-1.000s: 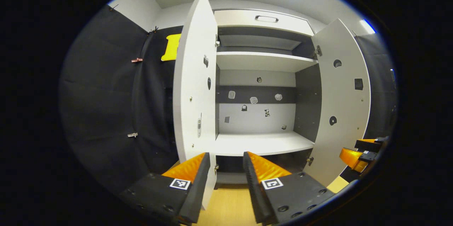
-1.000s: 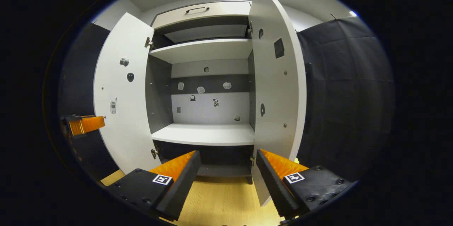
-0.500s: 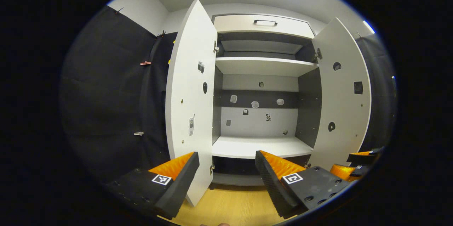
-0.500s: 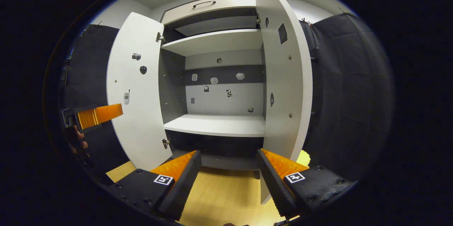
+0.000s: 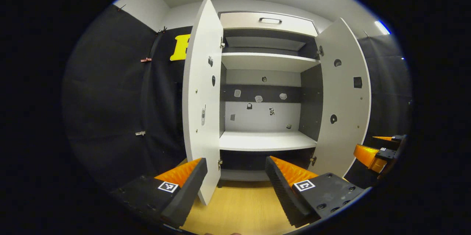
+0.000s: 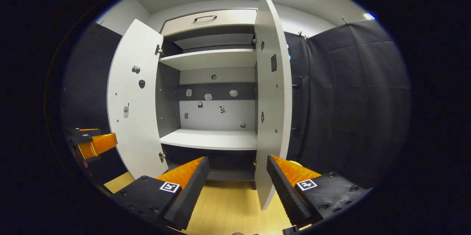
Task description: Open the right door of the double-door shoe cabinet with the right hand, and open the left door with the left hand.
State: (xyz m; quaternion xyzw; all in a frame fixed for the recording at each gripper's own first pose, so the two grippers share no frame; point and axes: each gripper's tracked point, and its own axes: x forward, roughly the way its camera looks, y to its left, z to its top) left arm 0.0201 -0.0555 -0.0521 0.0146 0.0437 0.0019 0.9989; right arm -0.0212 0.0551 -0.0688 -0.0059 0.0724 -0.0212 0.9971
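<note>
The white shoe cabinet stands with both doors swung out. In the left gripper view its left door juts toward me, just past my left gripper, which is open and holds nothing. The right door stands open at the right, and the other gripper sits low beside it. In the right gripper view the right door points edge-on at me, just beyond my open, empty right gripper. The left door hangs open at the left, with the left gripper beside it.
Inside the cabinet are a lower shelf and an upper shelf, both bare, with small stickers on the back panel. A drawer with a dark handle tops the cabinet. Black cloth walls flank both sides. Wooden floor lies below.
Both grippers have pulled back from the doors and stand a little wider open. The left door has swung further out, and the right door now shows more edge-on.
</note>
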